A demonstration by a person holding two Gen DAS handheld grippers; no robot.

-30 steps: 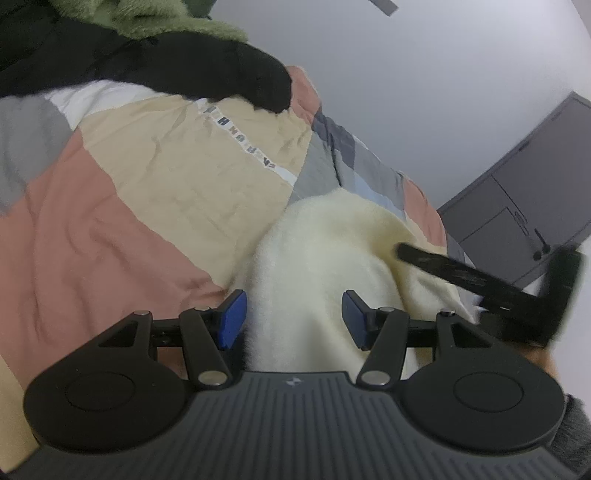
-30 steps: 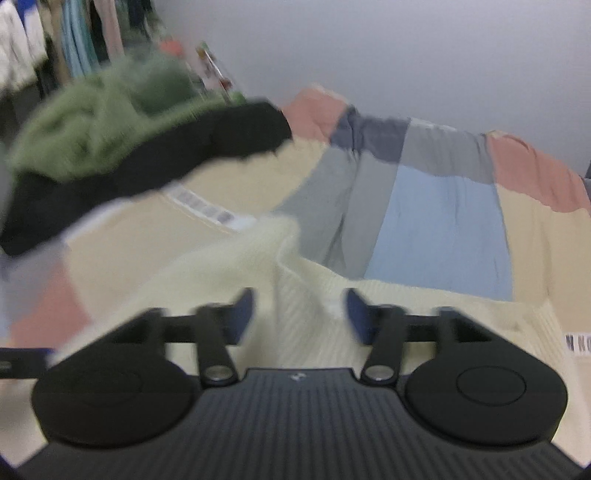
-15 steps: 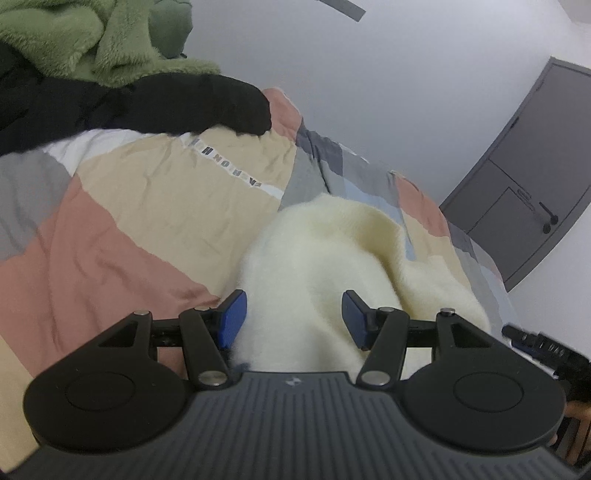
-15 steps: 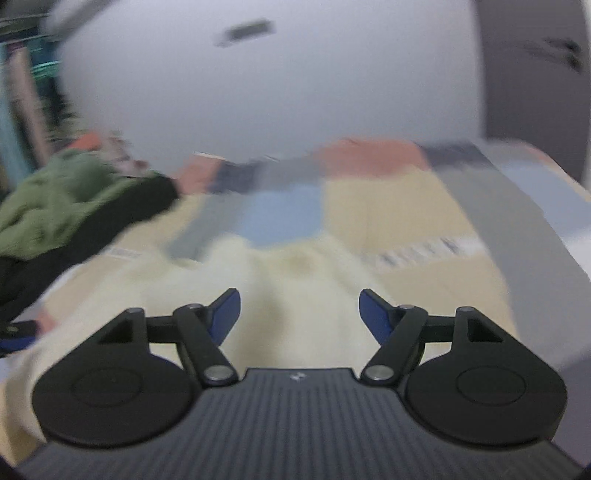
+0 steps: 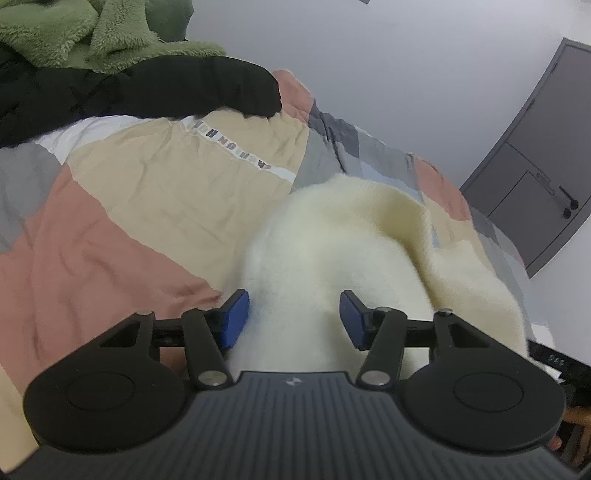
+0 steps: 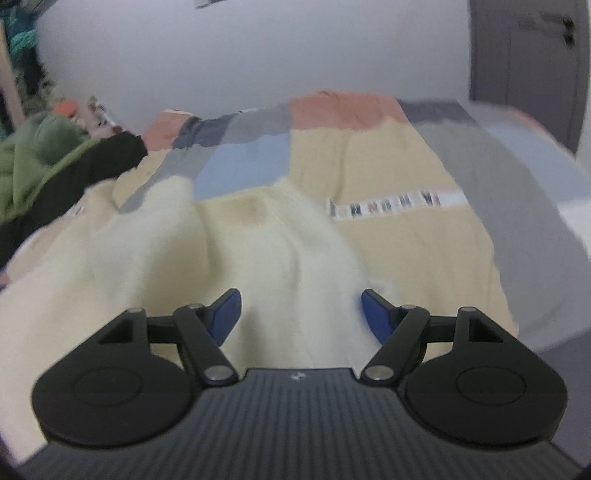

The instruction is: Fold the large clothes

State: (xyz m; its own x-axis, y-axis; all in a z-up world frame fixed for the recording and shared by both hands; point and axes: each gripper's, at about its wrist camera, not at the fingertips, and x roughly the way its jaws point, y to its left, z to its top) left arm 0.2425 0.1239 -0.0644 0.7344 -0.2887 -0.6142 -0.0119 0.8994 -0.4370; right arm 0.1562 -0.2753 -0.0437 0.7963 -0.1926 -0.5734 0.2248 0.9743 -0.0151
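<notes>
Plain white walls and a grey door (image 5: 532, 177) at the right edge frame a bed under a patchwork duvet (image 5: 155, 192) of beige, salmon, grey and pale blue blocks. On it lies the thing to be folded, a cream fleece garment (image 5: 332, 251), bunched into a soft hump in the lower middle of the left wrist view and spread wider, with loose ridges, across the lower left and centre of the right wrist view (image 6: 166, 266). A heap of other clothes sits in the upper left of both views: a green fleece (image 5: 74, 33) on top of a black garment (image 5: 155, 92).

The left gripper (image 5: 293, 317) hangs over the near edge of the cream fabric. Its blue fingers (image 5: 236, 317) are closing, with the fleece rising between them, but the pads do not yet look pressed into it. The right gripper (image 6: 301, 315) is over the right-hand part of the same garment; its fingers (image 6: 375, 319) stand wide apart and are easing wider, cloth beneath them and nothing gripped.

To my eye this is the take-hold step: each hand is settling on its own part of the near edge before any fold is made. Next, both grippers would need to bite a good thickness of the fleece, since the pile is plush and could slip, then lift and draw apart to flatten the hump. Whether the points chosen are hem, shoulder or sleeve I cannot tell; the garment is too crumpled.
</notes>
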